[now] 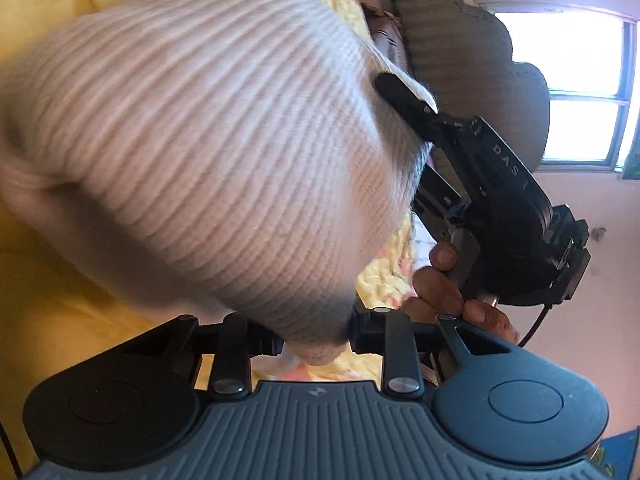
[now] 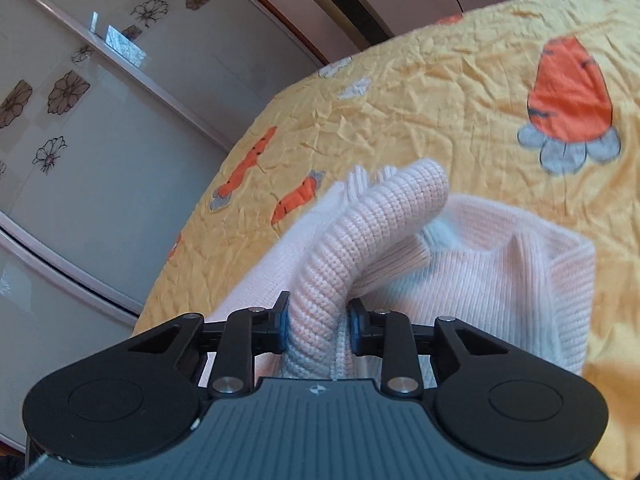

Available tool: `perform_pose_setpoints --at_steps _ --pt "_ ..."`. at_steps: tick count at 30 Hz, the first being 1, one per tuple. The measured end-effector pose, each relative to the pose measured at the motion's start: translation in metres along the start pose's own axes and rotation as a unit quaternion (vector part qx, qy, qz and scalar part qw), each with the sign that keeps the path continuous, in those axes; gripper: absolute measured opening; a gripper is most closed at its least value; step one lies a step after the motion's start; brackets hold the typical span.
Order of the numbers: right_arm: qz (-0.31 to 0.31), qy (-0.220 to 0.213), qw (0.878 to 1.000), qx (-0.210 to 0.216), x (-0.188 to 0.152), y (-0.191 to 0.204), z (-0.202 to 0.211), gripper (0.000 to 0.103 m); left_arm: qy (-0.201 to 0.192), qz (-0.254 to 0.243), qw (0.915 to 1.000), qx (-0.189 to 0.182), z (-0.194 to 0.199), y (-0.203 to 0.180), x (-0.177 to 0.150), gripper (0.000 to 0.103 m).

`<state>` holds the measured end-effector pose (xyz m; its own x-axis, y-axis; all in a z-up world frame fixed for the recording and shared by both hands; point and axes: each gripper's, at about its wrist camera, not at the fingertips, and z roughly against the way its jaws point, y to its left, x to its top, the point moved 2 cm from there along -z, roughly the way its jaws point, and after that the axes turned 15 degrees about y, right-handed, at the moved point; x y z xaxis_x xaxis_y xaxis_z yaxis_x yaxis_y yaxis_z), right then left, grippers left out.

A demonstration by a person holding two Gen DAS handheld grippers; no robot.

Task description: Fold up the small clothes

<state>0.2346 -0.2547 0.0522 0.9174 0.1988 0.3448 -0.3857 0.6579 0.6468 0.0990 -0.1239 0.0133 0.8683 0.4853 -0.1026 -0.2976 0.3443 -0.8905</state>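
i've got the pink knit sweater (image 2: 460, 264) pinched at both ends, left gripper (image 1: 316, 340) clamped on one bunched edge and right gripper (image 2: 318, 320) closed on a rolled ribbed bit, i think so it hangs clear of the yellow carrot bedspread (image 2: 440, 92) and the fold can drop straight. it's partly draped on the bed, partly lifted. in the left view the cloth fills most of the frame and the person's hand (image 1: 444, 288) shows on the other tool.

1. My sweater (image 2: 460, 276): pale pink, ribbed knit.
2. Bedspread (image 2: 440, 92): yellow, printed with orange carrots on grey-blue leaves.
3. My grippers, left (image 1: 316, 340) and right (image 2: 318, 330): black, with blue pads on the right one.
4. Wardrobe doors (image 2: 100, 120): pale grey, brown and black-outline flowers.
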Motion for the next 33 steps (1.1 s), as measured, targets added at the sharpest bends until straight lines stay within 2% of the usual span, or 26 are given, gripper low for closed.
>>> perform_pose_setpoints --at_steps 3,5,7,8,11,12,13,14,15,16,18,19,21,22,24,25,26,27,28,29,30,31,32,33 --pt "0.05 -0.007 0.998 -0.034 0.019 0.017 0.043 0.03 0.017 -0.02 0.9994 -0.021 -0.027 -0.022 -0.011 0.028" --pt "0.077 0.004 0.995 -0.067 0.024 0.022 0.063 0.03 0.033 -0.013 0.9994 -0.006 -0.051 -0.016 -0.015 0.028" --pt "0.085 0.026 0.99 -0.107 0.022 0.011 0.069 0.03 0.055 0.02 0.998 0.023 -0.071 0.001 -0.017 0.028" --pt "0.076 0.037 0.989 -0.121 0.019 -0.001 0.066 0.03 0.059 0.029 0.9969 0.043 -0.079 0.011 -0.017 0.027" --pt "0.005 0.053 0.991 -0.124 -0.006 -0.052 0.038 0.032 0.086 0.013 0.9953 0.043 -0.082 0.011 -0.014 0.029" --pt "-0.01 0.029 0.994 -0.108 -0.019 -0.063 0.033 0.036 0.103 0.005 0.9935 0.049 -0.078 0.005 -0.013 0.03" --pt "-0.024 0.005 0.996 -0.087 -0.027 -0.069 0.035 0.044 0.131 -0.001 0.9899 0.054 -0.075 0.0 -0.012 0.037" --pt "-0.039 -0.01 0.997 -0.071 -0.032 -0.074 0.037 0.045 0.159 -0.004 0.9857 0.057 -0.071 -0.004 -0.015 0.054" --pt "-0.053 -0.023 0.997 -0.055 -0.036 -0.077 0.041 0.048 0.179 -0.016 0.982 0.059 -0.065 -0.009 -0.019 0.062" --pt "-0.067 -0.033 0.996 -0.044 -0.038 -0.078 0.046 0.051 0.199 -0.048 0.9767 0.064 -0.057 -0.016 -0.025 0.071" --pt "-0.095 -0.057 0.993 -0.033 -0.042 -0.08 0.061 0.057 0.228 -0.14 0.9601 0.081 -0.041 -0.035 -0.041 0.071" --pt "-0.107 -0.08 0.991 -0.031 -0.044 -0.08 0.072 0.057 0.223 -0.191 0.951 0.096 -0.03 -0.045 -0.049 0.072" --pt "-0.116 -0.133 0.984 -0.018 -0.052 -0.074 0.097 0.057 0.168 -0.311 0.9268 0.127 -0.002 -0.068 -0.063 0.072" --pt "-0.11 -0.148 0.983 -0.013 -0.056 -0.067 0.105 0.058 0.125 -0.36 0.9115 0.155 0.013 -0.076 -0.067 0.072" --pt "-0.084 -0.148 0.985 -0.018 -0.065 -0.053 0.109 0.063 0.038 -0.424 0.8833 0.197 0.027 -0.095 -0.053 0.072" --pt "-0.067 -0.144 0.987 -0.035 -0.07 -0.042 0.108 0.063 -0.007 -0.439 0.8733 0.21 0.031 -0.101 -0.044 0.072" --pt "-0.05 -0.145 0.986 -0.058 -0.074 -0.033 0.106 0.063 -0.042 -0.449 0.8671 0.212 0.033 -0.104 -0.04 0.072" --pt "-0.029 -0.158 0.983 -0.093 -0.078 -0.022 0.106 0.062 -0.07 -0.464 0.8582 0.209 0.03 -0.106 -0.033 0.072" --pt "-0.008 -0.171 0.979 -0.114 -0.083 -0.011 0.106 0.062 -0.093 -0.475 0.8463 0.222 0.024 -0.104 -0.029 0.072" --pt "0.006 -0.179 0.977 -0.114 -0.085 -0.004 0.105 0.062 -0.102 -0.482 0.8333 0.25 0.016 -0.102 -0.022 0.072" --pt "0.011 -0.179 0.98 -0.09 -0.086 0.0 0.104 0.062 -0.092 -0.485 0.8248 0.275 0.002 -0.095 -0.017 0.072" --pt "0.011 -0.169 0.984 -0.058 -0.085 0.003 0.099 0.063 -0.073 -0.479 0.8233 0.295 -0.012 -0.085 -0.011 0.071" --pt "0.008 -0.152 0.988 -0.035 -0.084 0.004 0.092 0.068 -0.057 -0.475 0.8204 0.313 -0.023 -0.07 -0.008 0.071" --pt "0.003 -0.132 0.991 -0.03 -0.083 0.002 0.081 0.072 -0.06 -0.491 0.8067 0.323 -0.024 -0.054 -0.014 0.072"
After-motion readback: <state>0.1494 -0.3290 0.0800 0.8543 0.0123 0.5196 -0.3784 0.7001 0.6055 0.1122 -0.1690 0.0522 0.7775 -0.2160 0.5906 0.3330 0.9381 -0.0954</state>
